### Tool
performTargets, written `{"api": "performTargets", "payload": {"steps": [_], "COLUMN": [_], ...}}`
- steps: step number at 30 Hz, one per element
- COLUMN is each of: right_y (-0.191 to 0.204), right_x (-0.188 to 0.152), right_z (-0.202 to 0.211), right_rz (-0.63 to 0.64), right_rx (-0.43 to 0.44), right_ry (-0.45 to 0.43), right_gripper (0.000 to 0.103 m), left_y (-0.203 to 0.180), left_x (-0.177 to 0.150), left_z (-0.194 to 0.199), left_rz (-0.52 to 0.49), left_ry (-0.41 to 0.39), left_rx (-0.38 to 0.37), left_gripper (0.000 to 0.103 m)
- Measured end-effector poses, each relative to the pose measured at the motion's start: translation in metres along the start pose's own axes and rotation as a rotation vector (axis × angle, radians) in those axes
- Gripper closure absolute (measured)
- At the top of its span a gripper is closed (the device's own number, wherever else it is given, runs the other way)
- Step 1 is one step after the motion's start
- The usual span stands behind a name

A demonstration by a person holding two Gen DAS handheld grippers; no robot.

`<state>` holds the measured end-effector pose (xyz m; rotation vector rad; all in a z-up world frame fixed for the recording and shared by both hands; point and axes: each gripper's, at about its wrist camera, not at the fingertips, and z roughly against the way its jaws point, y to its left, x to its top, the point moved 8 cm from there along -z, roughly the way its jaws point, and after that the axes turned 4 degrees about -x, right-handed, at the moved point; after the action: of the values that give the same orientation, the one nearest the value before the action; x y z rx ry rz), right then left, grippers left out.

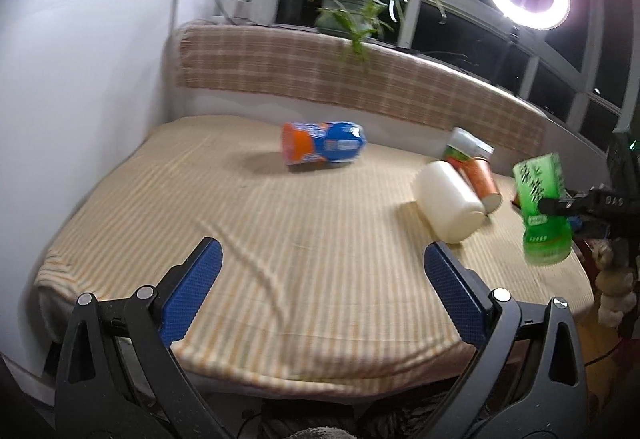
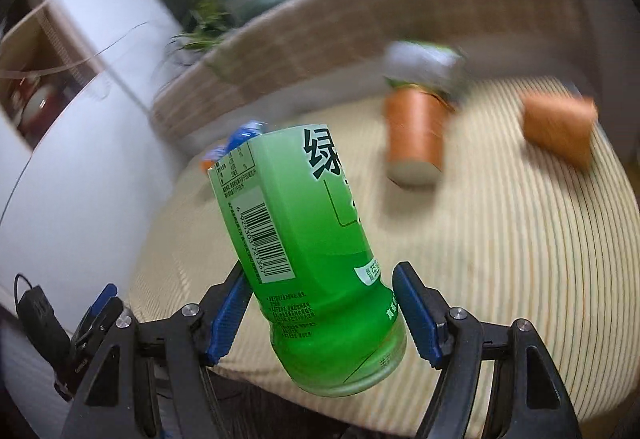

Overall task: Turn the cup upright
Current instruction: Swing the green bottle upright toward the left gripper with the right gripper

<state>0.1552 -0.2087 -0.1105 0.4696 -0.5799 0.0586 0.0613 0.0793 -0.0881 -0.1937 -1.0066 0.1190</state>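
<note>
Above the striped tablecloth (image 1: 280, 239), your right gripper (image 2: 324, 315) clasps the green cup (image 2: 304, 247) tilted in mid-air, your left gripper (image 1: 320, 295) hangs spread and empty, and a loose pinch could drop it mid-turn.

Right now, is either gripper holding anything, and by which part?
The right gripper holds the green cup by its lower body, one blue pad on each side, lifted off the table and tilted. The left gripper is open and empty.
</note>
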Motion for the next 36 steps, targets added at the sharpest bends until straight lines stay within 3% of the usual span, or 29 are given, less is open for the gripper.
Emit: {"api": "performTargets", "payload": {"steps": [14, 19, 21, 26, 30, 36], "right_y": [-0.052, -0.055, -0.054, -0.05, -0.049, -0.043], "right_x": [-0.012, -0.017, -0.017, -0.015, -0.023, -0.039], "right_z": [-0.048, -0.049, -0.041, -0.009, 0.026, 0.062], "right_rz": [-0.226, -0.246, -0.233, -0.154, -0.062, 0.054], "right_rx": [0.053, 0.059, 0.06, 0.028, -0.053, -0.197], "right_ry": [0.151, 0.152, 0.129, 0.029, -0.088, -0.207], "right_gripper": [0.029, 0.027, 0.018, 0.017, 0.016, 0.015], "left_y": [-0.056, -0.074, -0.084, -0.109, -0.128, -0.152], "left_x": [0.001, 0.0, -0.002, -0.005, -0.01, -0.016], "left_z": [-0.018, -0.026, -0.03, -0.045, -0.059, -0.081], "left_rz": [-0.033, -0.033, -0.027, 0.01, 0.084, 0.158], "left_ry": [0.039, 0.072, 0.092, 0.159, 0.235, 0.311], "left_rx": [-0.115, -0.17, -0.199, -0.293, -0.377, -0.438], "left_gripper": [0.001, 0.001, 0.001, 0.001, 0.001, 0.001]}}
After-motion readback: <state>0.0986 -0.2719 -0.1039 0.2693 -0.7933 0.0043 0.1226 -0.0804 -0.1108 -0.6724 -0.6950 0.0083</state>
